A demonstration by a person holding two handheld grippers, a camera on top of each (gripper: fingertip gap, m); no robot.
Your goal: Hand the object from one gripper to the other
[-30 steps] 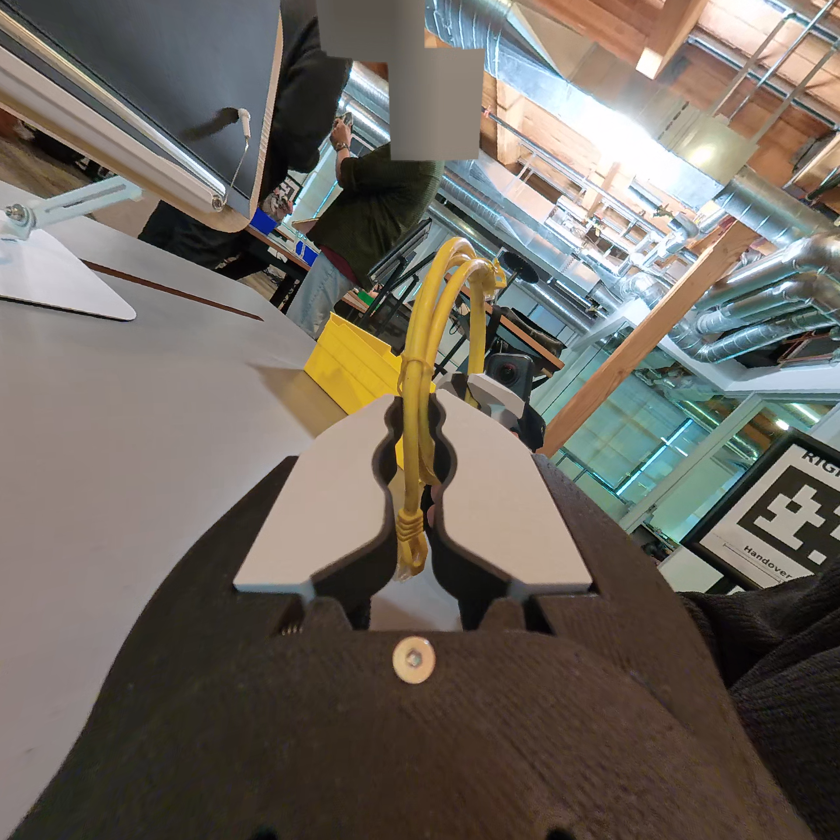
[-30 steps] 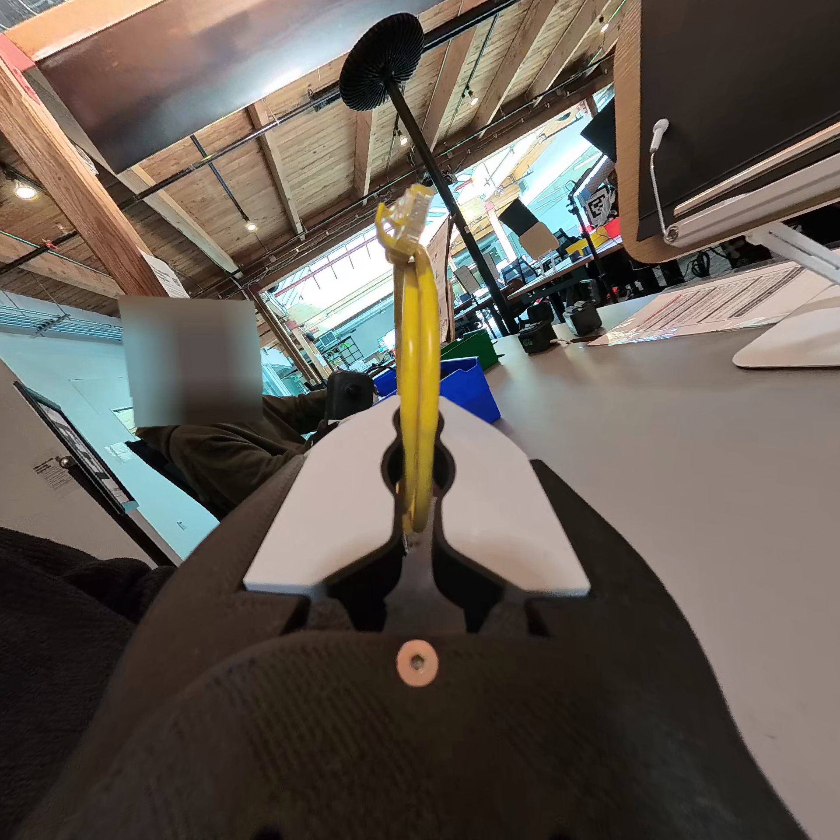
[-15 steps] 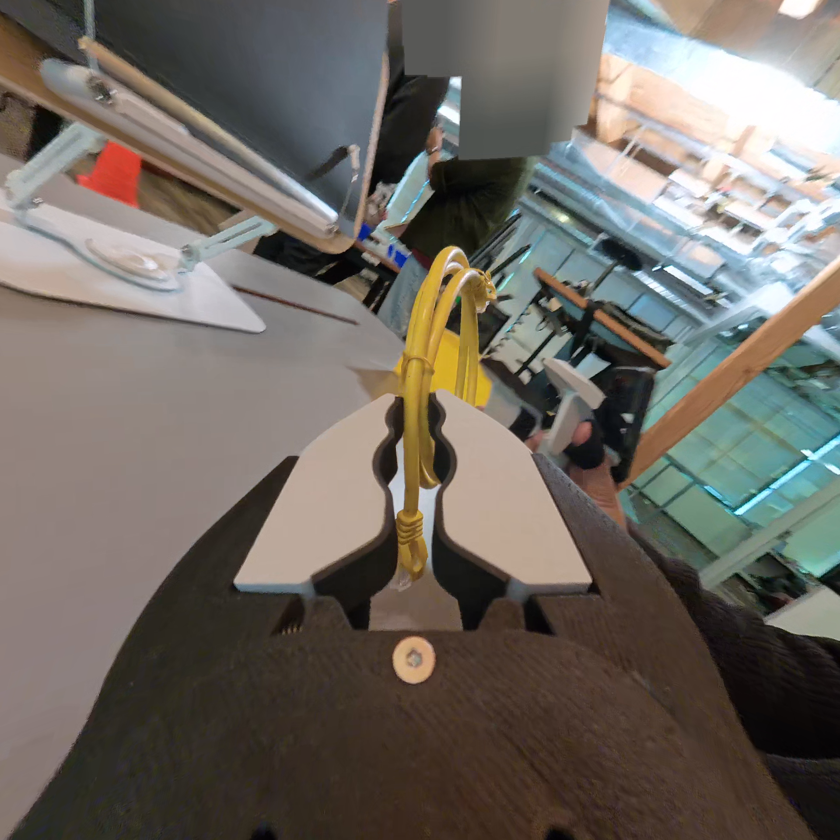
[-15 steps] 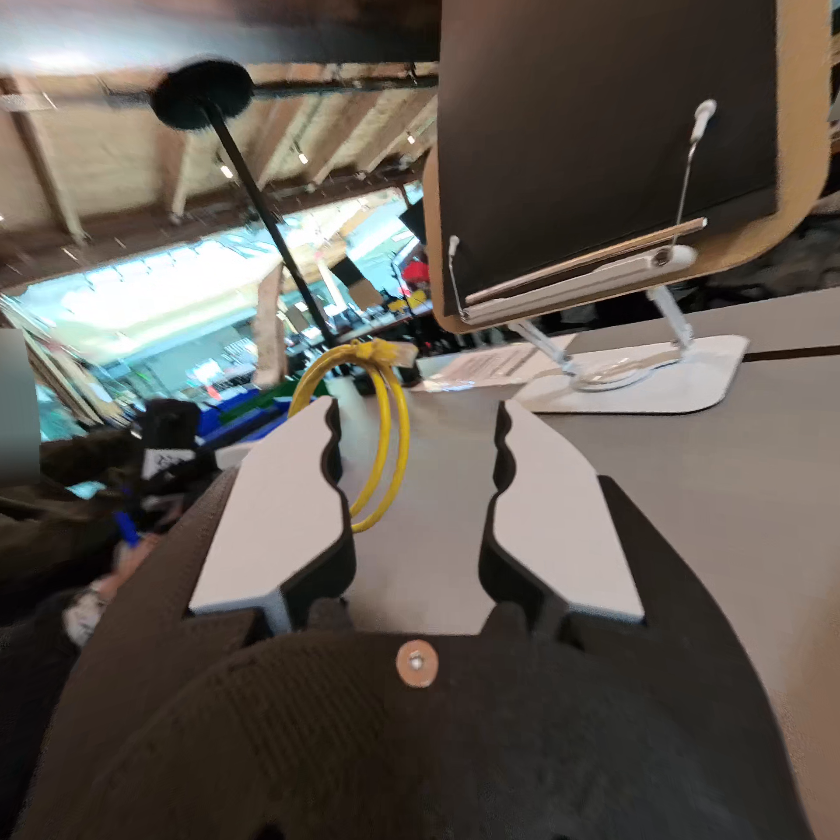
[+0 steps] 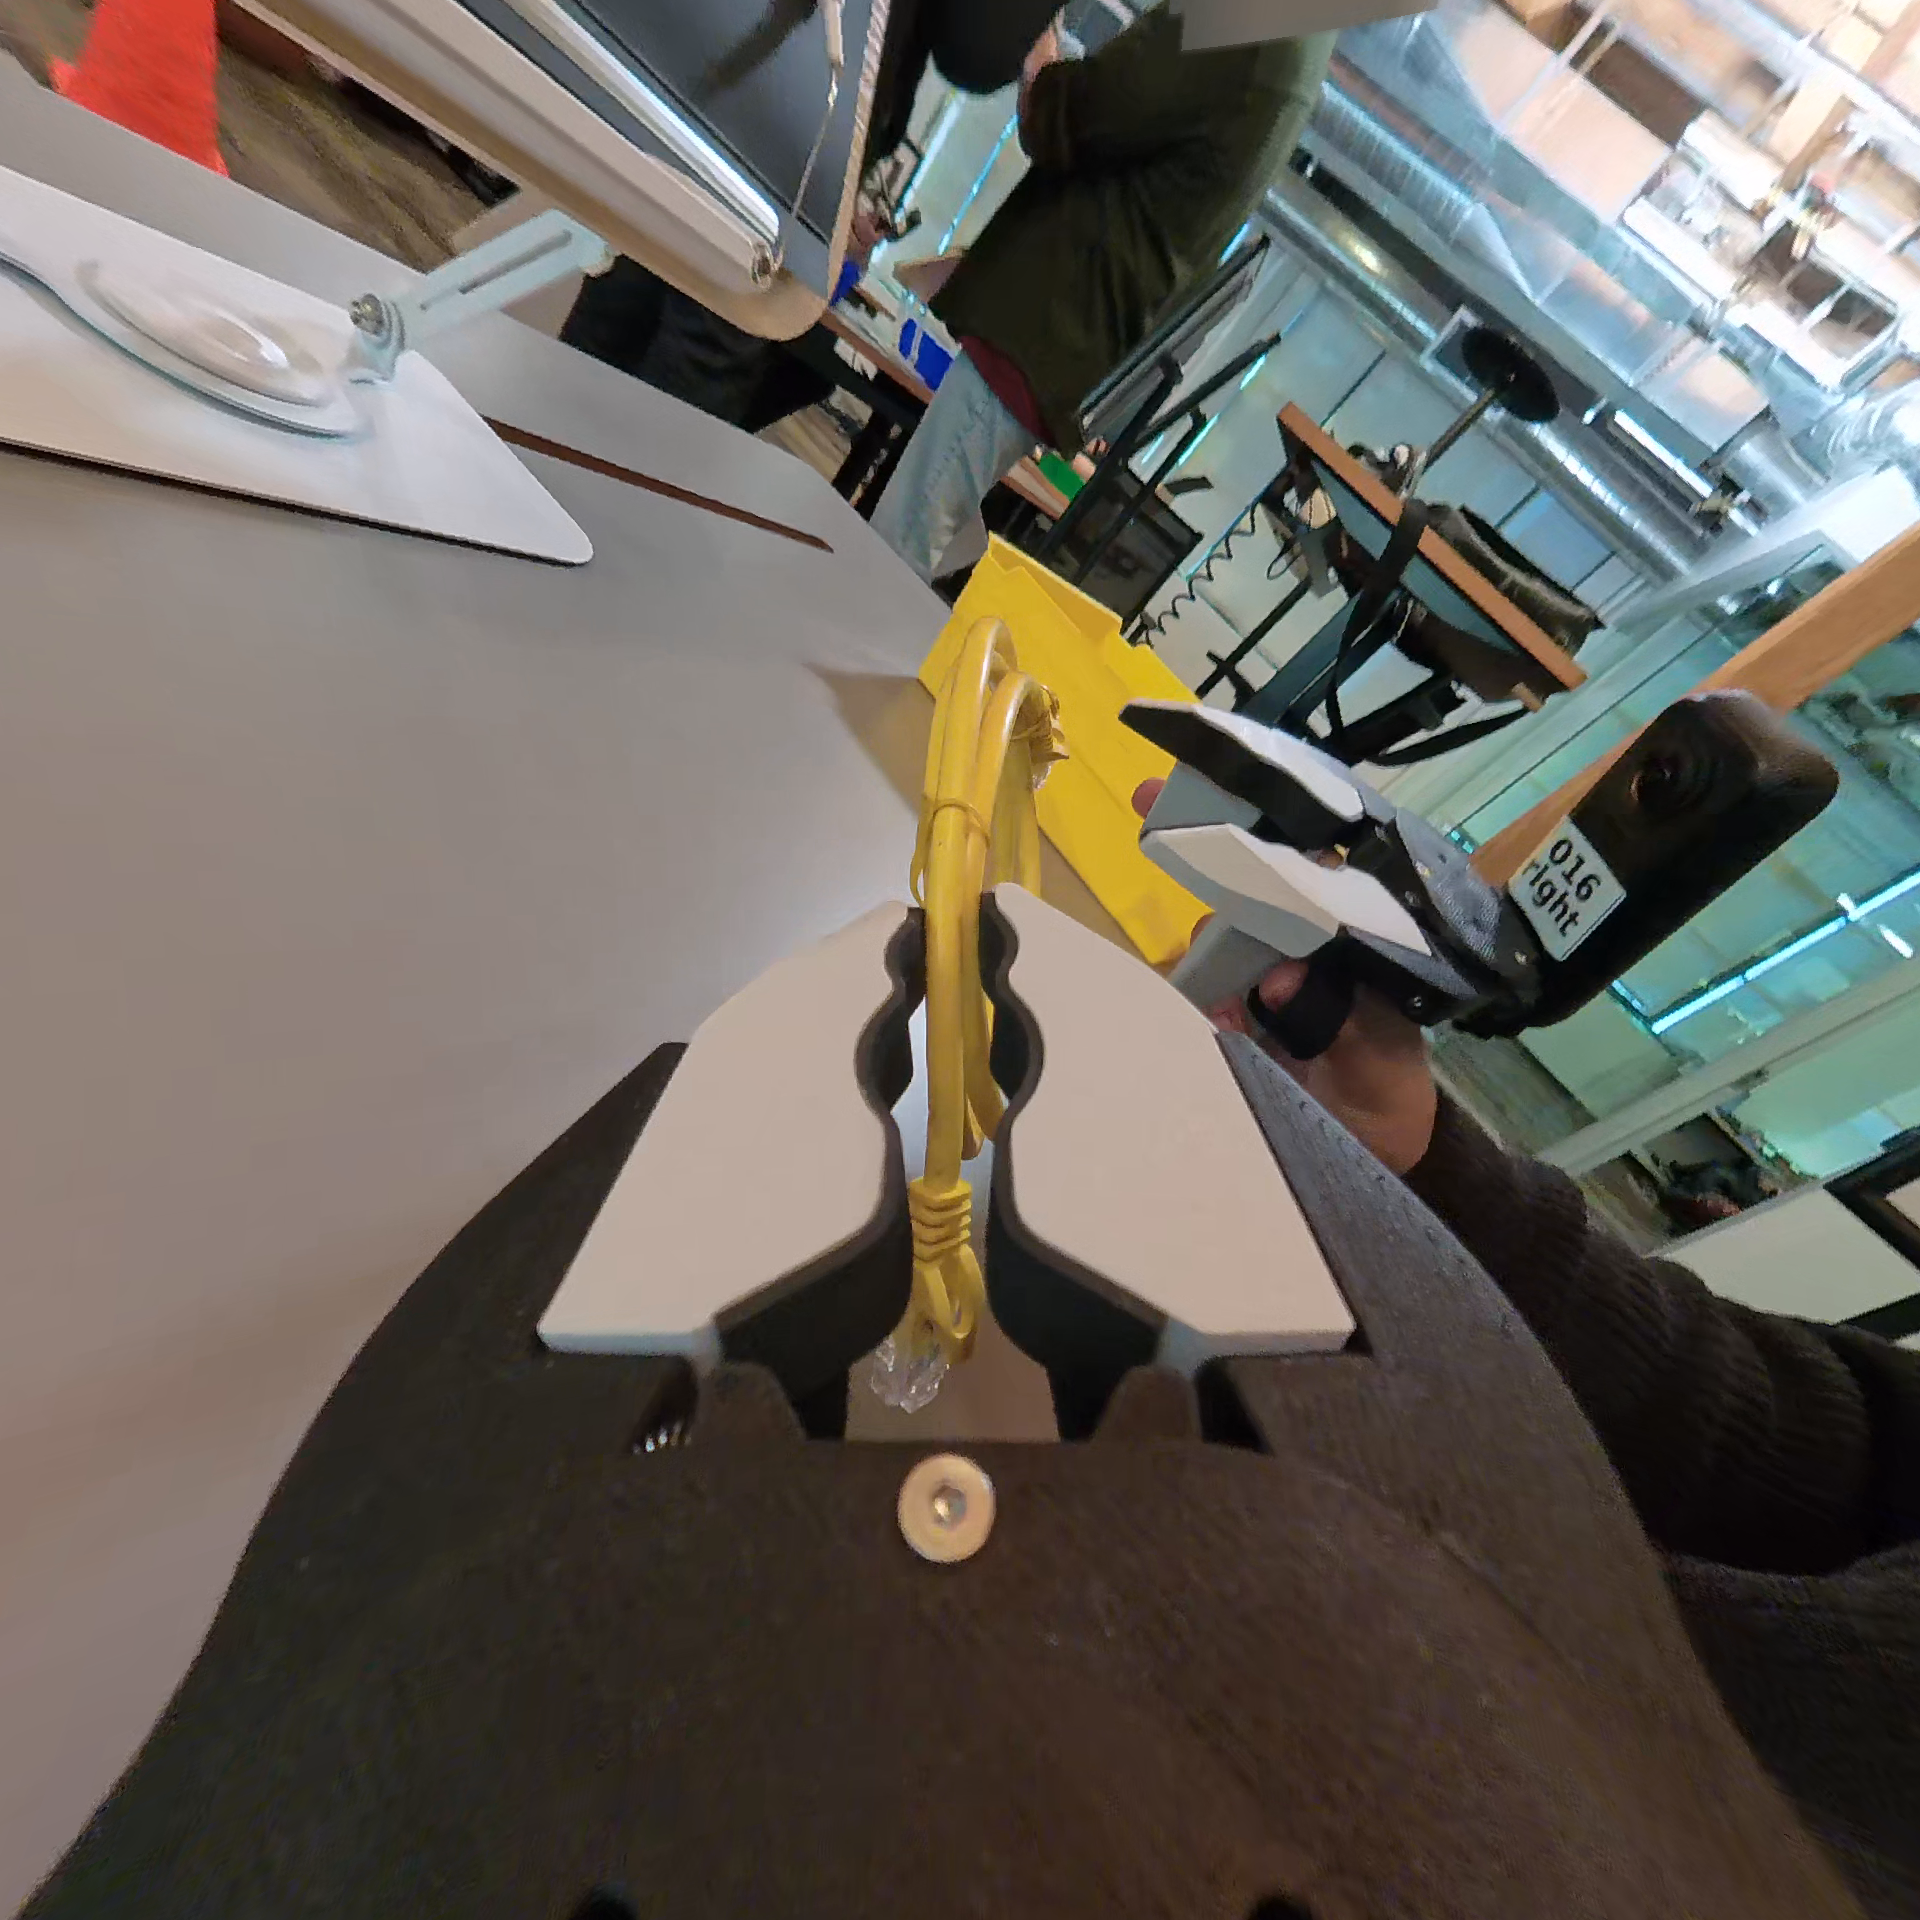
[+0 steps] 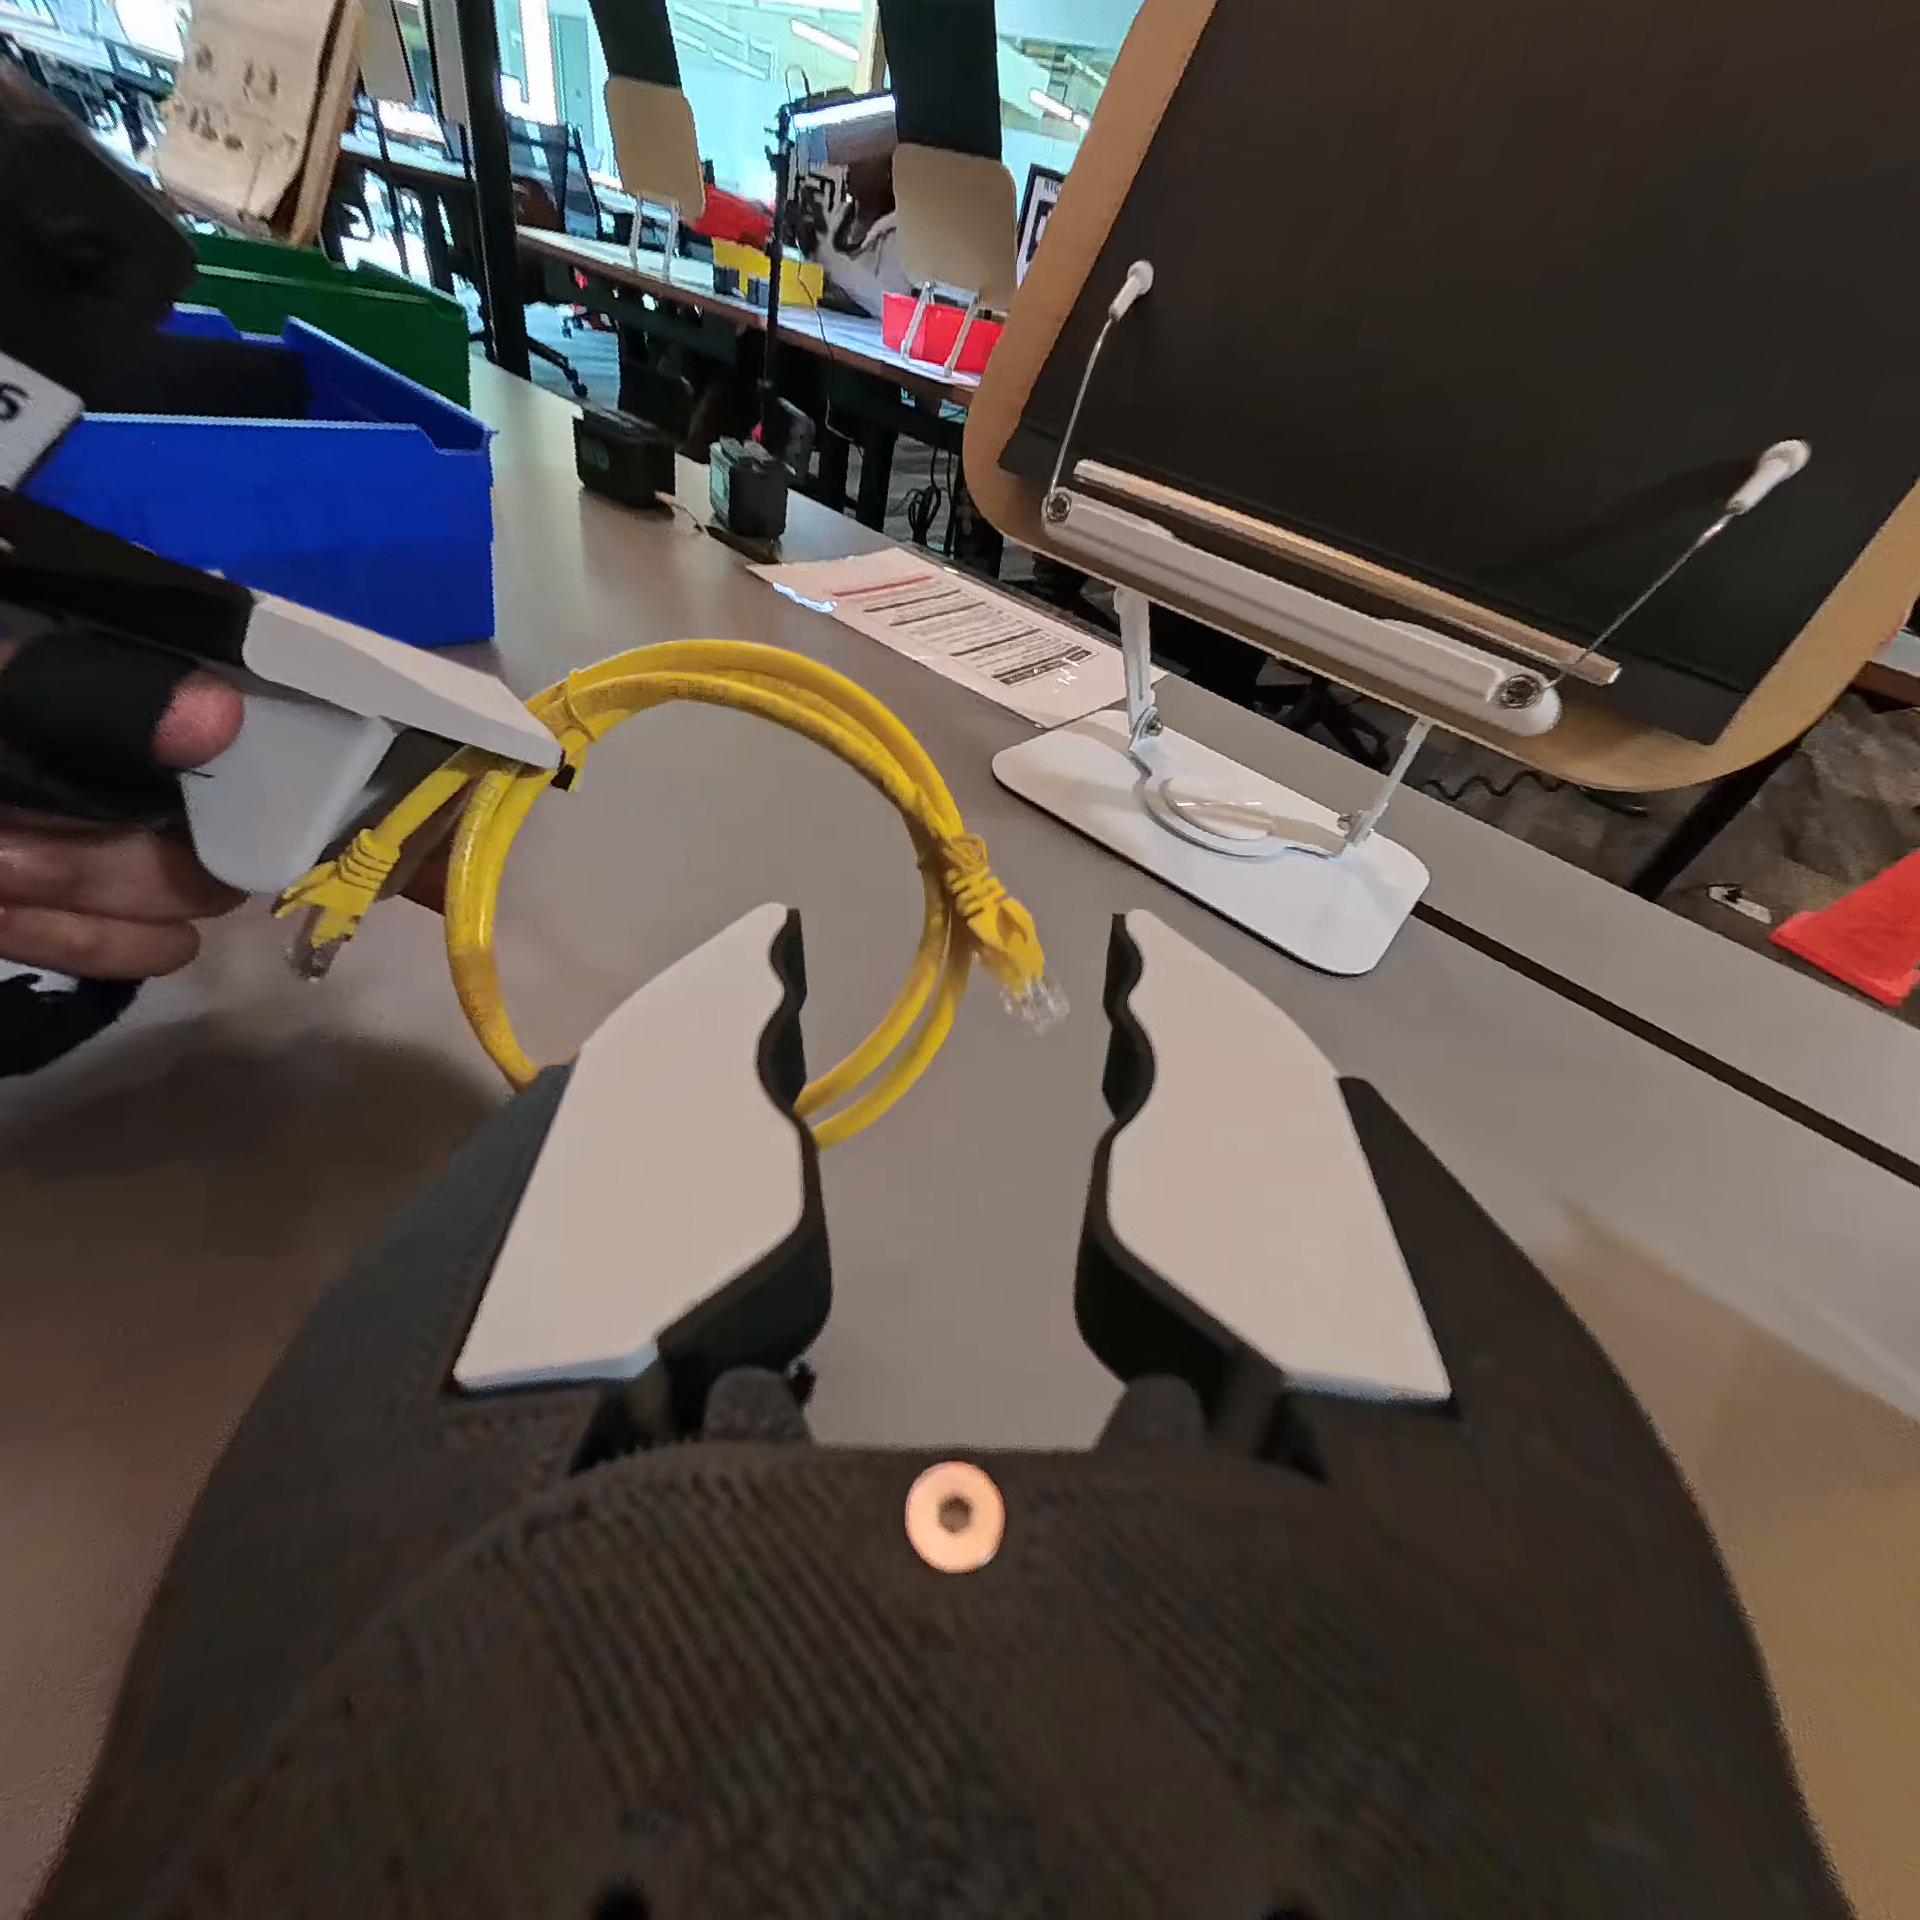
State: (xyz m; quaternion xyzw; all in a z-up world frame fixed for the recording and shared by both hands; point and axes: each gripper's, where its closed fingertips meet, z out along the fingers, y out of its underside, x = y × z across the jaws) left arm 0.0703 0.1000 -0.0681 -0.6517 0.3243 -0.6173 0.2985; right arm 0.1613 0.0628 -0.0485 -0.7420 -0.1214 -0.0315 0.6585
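Observation:
A coiled yellow network cable (image 5: 961, 852) stands upright in my left gripper (image 5: 956, 920), which is shut on it, with one clear plug hanging down between the fingers. In the right wrist view the cable (image 6: 727, 675) hangs as a loop from the left gripper (image 6: 540, 753) at the left, above the grey table (image 6: 1351, 1195). My right gripper (image 6: 956, 925) is open and empty, just short of the loop, whose lower part passes behind its left finger. In the left wrist view the right gripper (image 5: 1143, 774) is to the right of the cable, open and apart from it.
A blue bin (image 6: 312, 499) and a green bin (image 6: 343, 312) sit at the far left, and a yellow bin (image 5: 1081, 707) is at the table edge. A black document stand (image 6: 1455, 416) on a white base, a printed sheet (image 6: 956, 623) and an orange cone (image 6: 1860, 935) lie right. People stand beyond the table.
My right gripper has opened, let go of the cable and drawn back from it. My left gripper keeps its hold. Both views have tipped down toward the table.

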